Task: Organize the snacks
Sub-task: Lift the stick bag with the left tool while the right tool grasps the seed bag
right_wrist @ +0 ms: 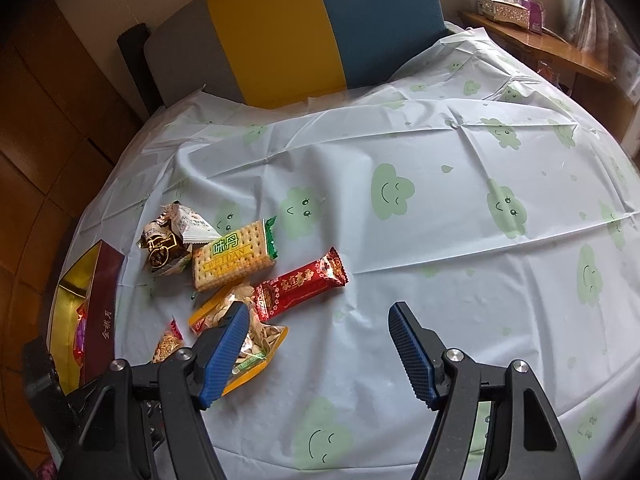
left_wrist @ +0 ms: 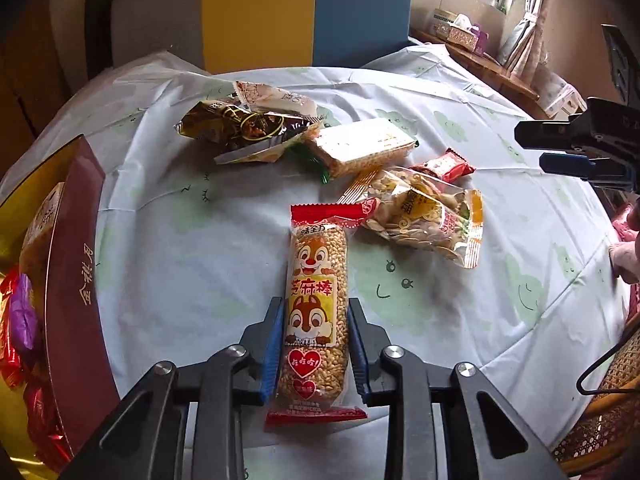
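Observation:
My left gripper point(left_wrist: 315, 308) is shut on a sesame-stick snack pack point(left_wrist: 316, 304) with a squirrel picture, its pads pressed on both sides. Beyond it on the table lie a seed packet point(left_wrist: 428, 216), a red bar point(left_wrist: 444, 166), a cracker pack point(left_wrist: 362, 150) and dark and white wrappers point(left_wrist: 248, 124). A maroon gift box point(left_wrist: 72, 264) with gold lining holds several snacks at the left. My right gripper point(right_wrist: 320, 320) is open and empty above the cloth, right of the seed packet point(right_wrist: 256, 332), red bar point(right_wrist: 300, 284) and cracker pack point(right_wrist: 232, 256). The box also shows in the right wrist view point(right_wrist: 100, 312).
The round table carries a pale cloth with green cloud faces point(right_wrist: 392, 188). A grey, yellow and blue chair back point(right_wrist: 280, 28) stands behind it. A wooden shelf with tissue boxes point(right_wrist: 504, 4) is at the far right. A wicker chair point(left_wrist: 612, 392) sits near the right table edge.

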The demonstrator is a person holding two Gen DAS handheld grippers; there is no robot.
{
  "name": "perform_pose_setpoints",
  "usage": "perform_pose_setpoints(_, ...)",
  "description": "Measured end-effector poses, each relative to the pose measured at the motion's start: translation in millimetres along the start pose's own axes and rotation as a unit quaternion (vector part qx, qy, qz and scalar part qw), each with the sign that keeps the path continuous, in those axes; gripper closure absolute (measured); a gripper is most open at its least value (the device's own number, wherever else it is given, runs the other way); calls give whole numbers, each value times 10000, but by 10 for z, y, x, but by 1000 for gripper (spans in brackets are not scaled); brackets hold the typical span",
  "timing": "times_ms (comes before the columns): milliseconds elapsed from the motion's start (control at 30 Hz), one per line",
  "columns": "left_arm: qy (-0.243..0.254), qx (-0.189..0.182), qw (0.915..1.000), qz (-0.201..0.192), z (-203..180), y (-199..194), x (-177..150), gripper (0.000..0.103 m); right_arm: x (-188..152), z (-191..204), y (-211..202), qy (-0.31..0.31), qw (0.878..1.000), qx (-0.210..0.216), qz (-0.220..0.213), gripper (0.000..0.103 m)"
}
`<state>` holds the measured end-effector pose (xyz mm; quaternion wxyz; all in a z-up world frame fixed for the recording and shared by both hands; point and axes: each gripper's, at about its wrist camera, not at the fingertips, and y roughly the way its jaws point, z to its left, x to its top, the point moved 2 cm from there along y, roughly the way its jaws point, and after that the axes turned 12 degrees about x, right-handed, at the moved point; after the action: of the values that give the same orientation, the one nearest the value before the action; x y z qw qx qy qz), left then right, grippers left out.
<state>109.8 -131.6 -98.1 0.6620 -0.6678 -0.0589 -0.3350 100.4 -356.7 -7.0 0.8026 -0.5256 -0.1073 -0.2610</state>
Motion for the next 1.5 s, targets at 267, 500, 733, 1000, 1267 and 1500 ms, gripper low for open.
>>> perform_pose_setpoints(267, 13, 107, 9995, -302, 58, -152, -254, 73, -161, 455, 224, -978, 9933, 448, 425, 30)
perform_pose_setpoints(500, -45, -70, 9989, -460, 102, -145, -305, 73, -278, 738, 503, -1614, 9829, 414, 782, 21)
perform_pose_setpoints(733, -131, -185, 9983, -534, 136, -142, -339, 73, -325, 826, 896, -2112, 9695, 61, 1241, 21)
perform_pose_setpoints(1000, -187, -172, 9977, -621, 145, -143, -375, 73, -471, 880, 935, -2506, 9590, 97, 1320, 47)
perform_pose_setpoints(1267, -152, -98, 9977, -655, 109, -166, -386, 73, -430, 808, 1066, -2200, 9656, 139, 1376, 38)
perform_pose_setpoints(1500, -237, -215, 9981, -518, 169, -243, -322, 74, -467, 820, 1046, -2392, 9610, 12, 1389, 42)
